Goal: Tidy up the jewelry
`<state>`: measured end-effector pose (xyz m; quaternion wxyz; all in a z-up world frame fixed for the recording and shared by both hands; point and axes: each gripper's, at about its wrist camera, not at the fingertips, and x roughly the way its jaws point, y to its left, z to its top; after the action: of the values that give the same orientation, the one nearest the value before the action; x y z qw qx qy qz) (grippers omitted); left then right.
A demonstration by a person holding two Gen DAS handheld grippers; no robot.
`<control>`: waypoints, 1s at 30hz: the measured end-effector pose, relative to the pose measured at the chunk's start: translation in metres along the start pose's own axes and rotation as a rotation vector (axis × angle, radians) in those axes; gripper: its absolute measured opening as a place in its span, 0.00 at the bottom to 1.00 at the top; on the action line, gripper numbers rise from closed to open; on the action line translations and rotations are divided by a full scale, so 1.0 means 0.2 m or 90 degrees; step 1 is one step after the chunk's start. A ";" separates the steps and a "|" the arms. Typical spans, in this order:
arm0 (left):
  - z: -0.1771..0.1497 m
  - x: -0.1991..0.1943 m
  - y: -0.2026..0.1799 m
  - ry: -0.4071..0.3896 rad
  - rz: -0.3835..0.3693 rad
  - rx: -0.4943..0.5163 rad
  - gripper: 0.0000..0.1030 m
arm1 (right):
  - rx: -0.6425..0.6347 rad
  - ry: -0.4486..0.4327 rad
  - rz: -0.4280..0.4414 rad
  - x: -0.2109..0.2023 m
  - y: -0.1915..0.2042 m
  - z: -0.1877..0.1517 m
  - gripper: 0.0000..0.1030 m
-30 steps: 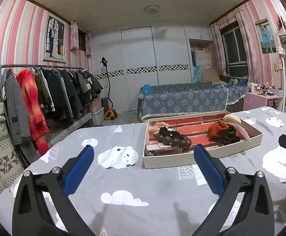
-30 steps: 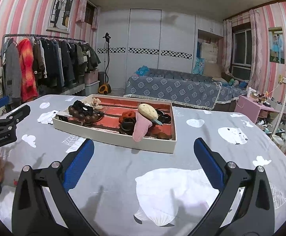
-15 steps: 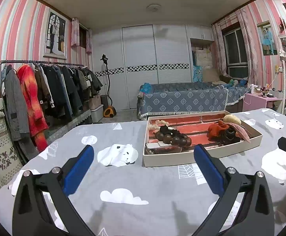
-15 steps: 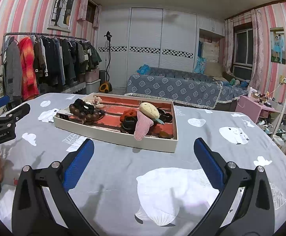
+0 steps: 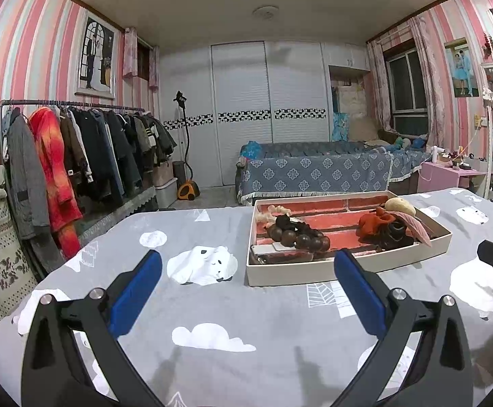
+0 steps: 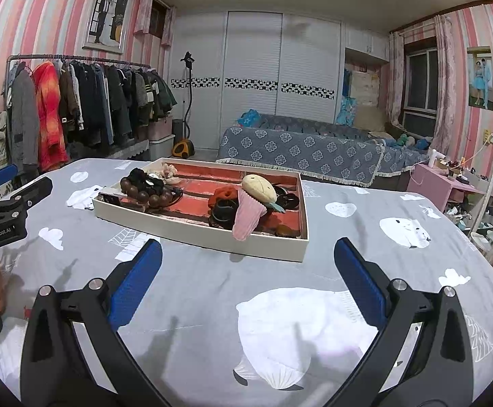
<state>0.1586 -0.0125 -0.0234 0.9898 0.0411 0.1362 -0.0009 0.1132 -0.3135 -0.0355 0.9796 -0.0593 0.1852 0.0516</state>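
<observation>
A shallow white box (image 5: pixel 314 271) with a red lining stands on the grey cloud-print cloth; it also shows in the right wrist view (image 6: pixel 192 225). In it lie a string of dark wooden beads (image 5: pixel 297 235) (image 6: pixel 146 191), an orange scrunchie (image 5: pixel 373 224) (image 6: pixel 226 193), black hair ties (image 6: pixel 224 215), a pink ribbed piece (image 6: pixel 248 213) and a beige oval piece (image 6: pixel 258 186). My left gripper (image 5: pixel 246 291) is open and empty, short of the box's near left corner. My right gripper (image 6: pixel 246 281) is open and empty, short of the box's near right side.
The table (image 5: pixel 212 312) is covered by the grey cloth. A clothes rack (image 5: pixel 76 156) stands at the left, a bed (image 5: pixel 314 173) behind, a pink side table (image 5: pixel 450 173) at the right. The left gripper's body and a hand show in the right wrist view (image 6: pixel 2 217).
Both grippers have risen and tilted up a little, so the box sits lower in both views. Both stay open and empty.
</observation>
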 end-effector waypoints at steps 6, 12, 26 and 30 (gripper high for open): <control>0.00 0.00 0.00 -0.002 -0.001 0.004 0.96 | 0.000 0.001 0.002 0.00 0.00 0.00 0.96; 0.00 0.00 0.00 0.001 -0.003 0.003 0.96 | 0.001 0.001 0.002 0.00 0.00 0.00 0.96; 0.00 0.00 0.00 0.002 -0.003 0.002 0.96 | 0.001 0.003 0.002 0.00 0.00 0.00 0.96; 0.00 0.00 0.00 0.002 -0.003 0.001 0.96 | 0.001 0.002 0.002 0.00 0.00 0.00 0.96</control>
<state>0.1580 -0.0126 -0.0226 0.9896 0.0419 0.1377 -0.0034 0.1127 -0.3132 -0.0356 0.9792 -0.0586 0.1869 0.0530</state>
